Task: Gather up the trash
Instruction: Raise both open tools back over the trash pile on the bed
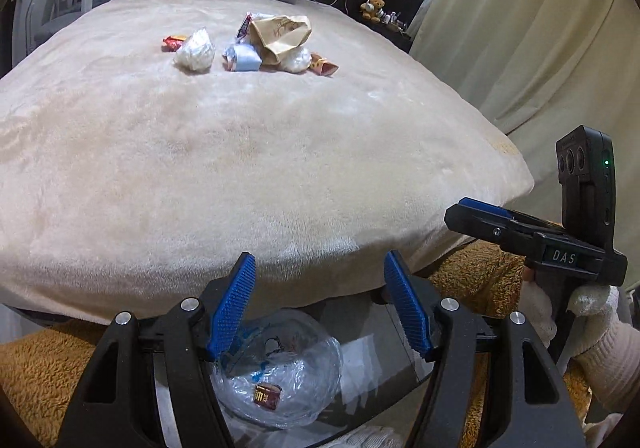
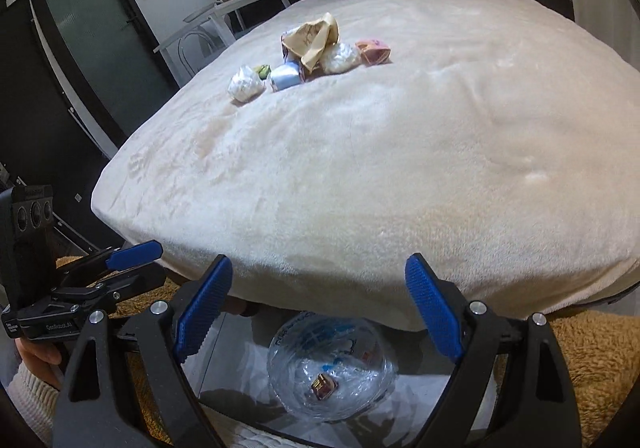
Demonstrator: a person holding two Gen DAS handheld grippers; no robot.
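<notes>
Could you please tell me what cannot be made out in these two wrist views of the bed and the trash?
- Paper bag: its print is too small to read in either view.
- Trash behind the paper bag: hidden by the pile in both views.
- Clear bag below the bed's edge: the left gripper covers part of it; its blue lettering is crumpled and unreadable.
- Small items beside the teddy bear: too small to identify.

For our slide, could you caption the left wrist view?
Open left claw above bagged bin, trash pile waiting on bed.

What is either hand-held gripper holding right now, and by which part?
Nothing. The left hand-held gripper and right hand-held gripper are both open and empty.
</notes>
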